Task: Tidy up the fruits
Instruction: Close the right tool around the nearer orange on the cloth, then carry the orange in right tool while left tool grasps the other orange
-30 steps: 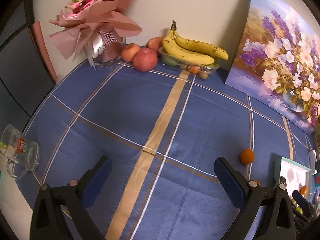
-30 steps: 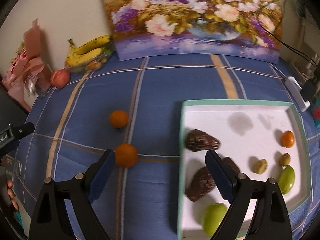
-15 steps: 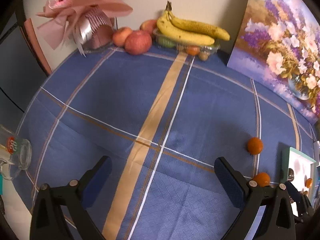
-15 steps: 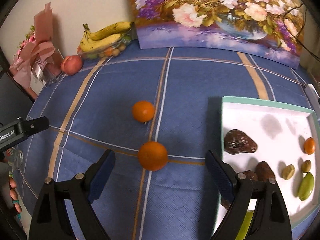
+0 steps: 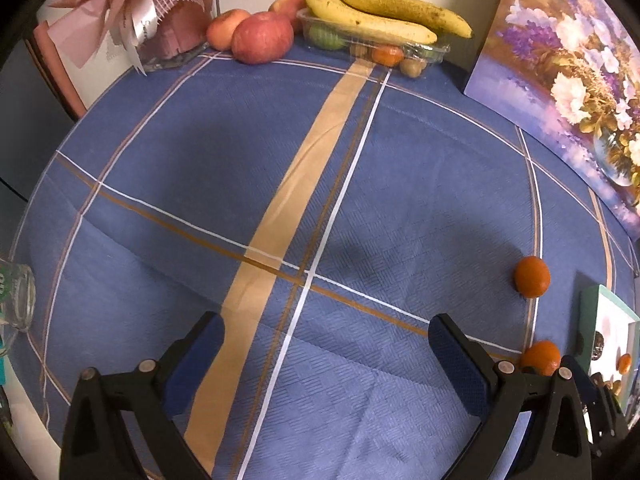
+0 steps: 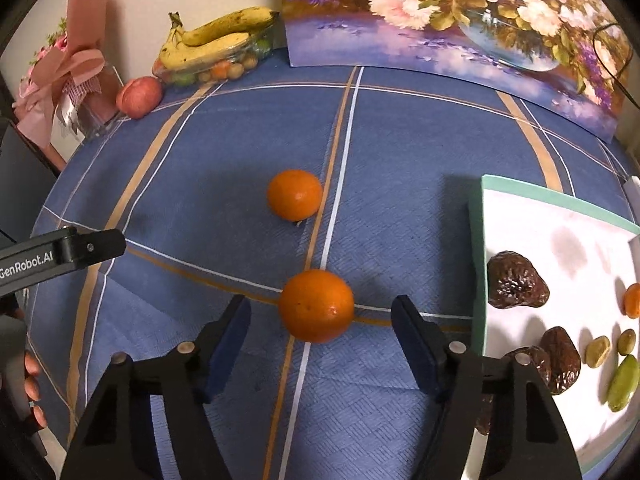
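Two oranges lie on the blue checked tablecloth. The nearer orange [image 6: 316,306] sits between the fingers of my right gripper [image 6: 320,305], whose jaws are closing; a gap still shows on each side of the fruit. The farther orange [image 6: 295,195] rests just behind it. A white tray with a green rim [image 6: 476,260] at the right holds dark wrinkled fruits [image 6: 516,280], a small orange piece [image 6: 633,300] and green fruits [image 6: 623,382]. My left gripper [image 5: 326,322] hangs open over bare cloth, with both oranges [image 5: 532,277] off to its right.
Along the back wall stand bananas on a clear box of small fruits [image 6: 212,40], red apples [image 5: 262,38], a pink bouquet [image 6: 76,76] and a flower painting [image 6: 460,20]. A glass mug [image 5: 16,300] sits at the left table edge.
Both grippers have sunk toward the cloth. The right one has shifted left from over the tray to straddle the nearer orange, and its jaws have narrowed. The left jaws stay wide.
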Available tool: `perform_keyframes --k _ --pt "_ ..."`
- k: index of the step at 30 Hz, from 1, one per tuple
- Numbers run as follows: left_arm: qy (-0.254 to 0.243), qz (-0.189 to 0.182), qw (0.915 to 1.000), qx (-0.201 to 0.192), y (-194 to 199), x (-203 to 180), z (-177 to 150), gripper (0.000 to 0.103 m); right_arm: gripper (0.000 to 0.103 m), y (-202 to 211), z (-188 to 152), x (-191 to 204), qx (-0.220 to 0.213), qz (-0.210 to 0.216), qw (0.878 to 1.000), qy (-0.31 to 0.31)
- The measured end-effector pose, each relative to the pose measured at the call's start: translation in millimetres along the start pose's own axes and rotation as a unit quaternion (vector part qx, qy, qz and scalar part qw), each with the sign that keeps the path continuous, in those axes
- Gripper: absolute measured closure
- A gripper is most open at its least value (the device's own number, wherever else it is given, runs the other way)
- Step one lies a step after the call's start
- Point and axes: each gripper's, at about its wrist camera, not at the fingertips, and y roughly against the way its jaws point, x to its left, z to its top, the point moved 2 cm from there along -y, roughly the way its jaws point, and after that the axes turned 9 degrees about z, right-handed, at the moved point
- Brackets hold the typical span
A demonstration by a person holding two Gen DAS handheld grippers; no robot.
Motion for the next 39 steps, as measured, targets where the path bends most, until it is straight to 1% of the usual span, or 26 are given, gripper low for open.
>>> perform_keyframes --k 1,2,5,10,13,17,22,25,27,31,33,36,39 --pt "0.001 -0.001 1.0 0.0 0 0 0 0.0 0.034 -1 0 1 0.0 -0.001 1.0 0.002" --pt "0.001 -0.002 1.0 0.0 0 1 0 0.0 0.041 -1 0 1 0.0 -0.001 1.0 0.004" --pt "0.004 -0.003 1.0 -0.002 2 2 0 0.0 0.053 -3 1 3 0.003 -0.001 1.0 0.009" --pt "0.01 -0.005 0.9999 -0.004 2 4 3 0.0 0.062 -5 2 6 0.001 -0.012 1.0 0.023" --pt "0.012 -0.008 0.9999 -0.005 3 3 4 0.0 0.063 -4 2 3 0.001 -0.007 1.0 0.015" --pt "0.014 -0.014 0.9998 -0.009 7 1 4 0.0 0.063 3 4 -1 -0.005 -0.012 1.0 0.008" --pt "0.023 -0.049 0.9985 -0.002 11 -6 5 0.0 0.063 23 12 -13 -0.029 -0.002 0.999 -0.017" --pt "0.022 -0.059 0.998 -0.002 14 -13 4 0.0 0.063 33 13 -27 -0.034 -0.004 0.998 -0.045" --pt "0.022 -0.066 0.9976 -0.003 15 -16 4 0.0 0.063 40 14 -37 -0.04 0.001 0.997 -0.062" --pt "0.026 -0.095 0.9951 0.007 13 -25 3 0.0 0.063 54 15 -52 -0.053 -0.016 0.996 -0.068" --pt "0.026 -0.102 0.9944 0.007 13 -27 1 0.0 0.063 62 15 -61 -0.06 -0.02 0.995 -0.078" --pt "0.03 -0.116 0.9928 0.001 15 -33 2 0.0 0.063 75 15 -78 -0.073 -0.022 0.992 -0.104" --pt "0.036 -0.128 0.9911 -0.009 19 -38 3 0.0 0.063 87 14 -91 -0.084 -0.036 0.989 -0.113"
